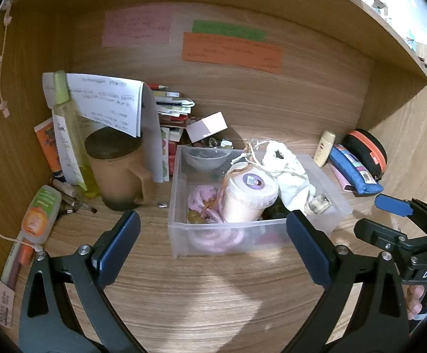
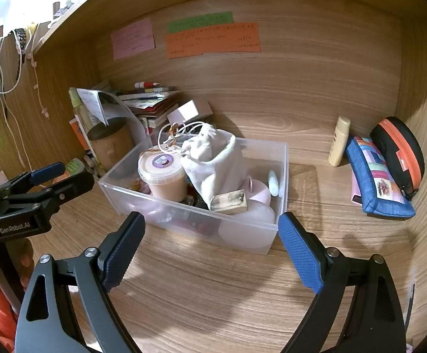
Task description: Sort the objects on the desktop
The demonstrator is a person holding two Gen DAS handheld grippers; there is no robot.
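Note:
A clear plastic bin (image 1: 184,244) (image 2: 243,235) stands mid-desk, crammed with a lidded tub (image 1: 248,191) (image 2: 162,176), a white drawstring pouch (image 1: 290,173) (image 2: 213,161), pink cord (image 1: 213,238) and small oddments. My left gripper (image 1: 213,229) hangs open just before the bin's near wall, nothing between its fingers. Over the bare desk in front of the bin's near corner, my right gripper (image 2: 212,232) is open and empty too. Each gripper shows at the edge of the other's view.
Left of the bin: a brown mug (image 1: 116,167), a yellow-green bottle (image 1: 69,135), papers, stacked books, a small white box (image 1: 207,126), tubes and brushes. At right: a cream bottle (image 2: 340,141), a blue pouch (image 2: 375,179), a black-and-orange case (image 2: 398,153). Wooden walls enclose the desk.

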